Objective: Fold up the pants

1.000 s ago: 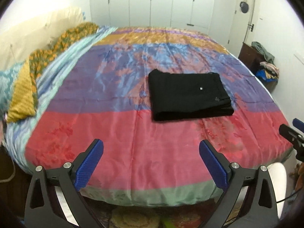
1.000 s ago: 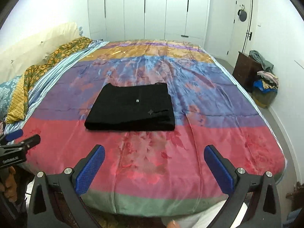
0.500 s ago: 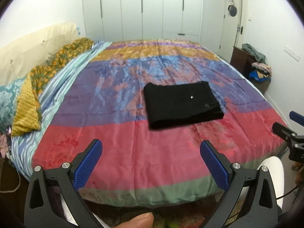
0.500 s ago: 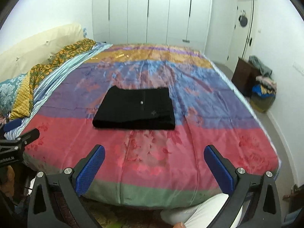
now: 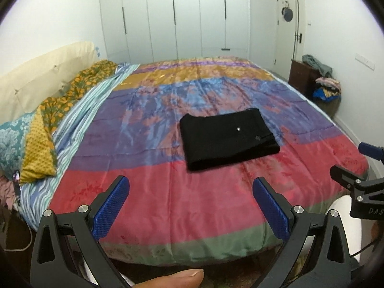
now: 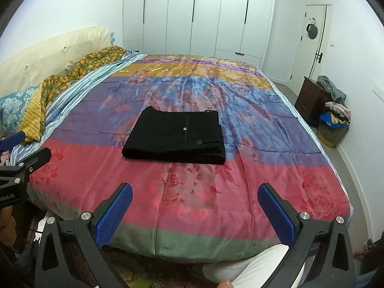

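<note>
**Fold status: appears complete**

The black fabric pants [image 6: 174, 137] lie as a compact rectangular stack on the multicoloured satin bedspread [image 6: 192, 192], mid-bed. The left gripper [image 5: 189, 199] and the right gripper [image 6: 195, 204] are spread wide, empty, well apart from the stack. No fold appears outstanding.

We see a wide bed [image 6: 276, 168] under a glossy striped satin quilt: gold, blue, purple, red, green bands. Folded black pants [image 6: 176, 138] lie flat at frame centre, across the purple-red boundary. Orange floral cloth [image 6: 79, 72] and a mustard dotted pillow [image 6: 32, 117] sit upper left.
</note>
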Tool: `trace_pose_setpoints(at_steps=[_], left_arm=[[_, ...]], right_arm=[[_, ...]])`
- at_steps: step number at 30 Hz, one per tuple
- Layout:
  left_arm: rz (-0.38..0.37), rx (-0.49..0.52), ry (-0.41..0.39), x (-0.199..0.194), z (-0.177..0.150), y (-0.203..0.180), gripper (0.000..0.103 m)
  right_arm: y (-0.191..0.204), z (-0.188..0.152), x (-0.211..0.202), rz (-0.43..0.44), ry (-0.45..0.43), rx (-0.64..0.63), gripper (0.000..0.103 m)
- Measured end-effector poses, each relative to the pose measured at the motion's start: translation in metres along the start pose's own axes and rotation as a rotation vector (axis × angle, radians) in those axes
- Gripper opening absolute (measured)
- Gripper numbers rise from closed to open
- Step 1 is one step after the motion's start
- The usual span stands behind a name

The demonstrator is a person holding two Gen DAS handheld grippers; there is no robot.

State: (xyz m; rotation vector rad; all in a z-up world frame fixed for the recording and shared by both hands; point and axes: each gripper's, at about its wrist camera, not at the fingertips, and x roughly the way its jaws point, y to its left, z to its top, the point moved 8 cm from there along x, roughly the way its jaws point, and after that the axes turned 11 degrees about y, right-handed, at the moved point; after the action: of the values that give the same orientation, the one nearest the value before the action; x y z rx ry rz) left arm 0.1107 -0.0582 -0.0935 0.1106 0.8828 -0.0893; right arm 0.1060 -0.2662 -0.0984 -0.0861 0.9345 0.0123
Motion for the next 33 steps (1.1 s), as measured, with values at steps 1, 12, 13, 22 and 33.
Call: trace_pose_setpoints(at_steps=[1,12,13,22,33], left_arm=[[0.005,0.000,0.005,0.000,-0.001,0.000,0.103],[0.043,-0.020,0.047,0.006,-0.004,0.006,0.103],[0.046,-0.024,0.049,0.006,-0.003,0.007,0.103],[0.054,-0.055,0.046,0.002,0.005,0.016,0.103],[0.062,-0.016,0.114,0.008,-0.004,0.008,0.103]], right_arm=[[0.001,-0.001,0.000,0.001,0.001,0.001,0.103],[0.001,0.000,-0.001,-0.024,0.004,-0.003,0.103],[0.000,0.000,-0.002,-0.029,0.002,-0.004,0.103],[-0.005,0.005,-0.006,-0.046,-0.015,0.002,0.103],[-0.009,0.005,-0.005,-0.081,0.006,0.007,0.103]])
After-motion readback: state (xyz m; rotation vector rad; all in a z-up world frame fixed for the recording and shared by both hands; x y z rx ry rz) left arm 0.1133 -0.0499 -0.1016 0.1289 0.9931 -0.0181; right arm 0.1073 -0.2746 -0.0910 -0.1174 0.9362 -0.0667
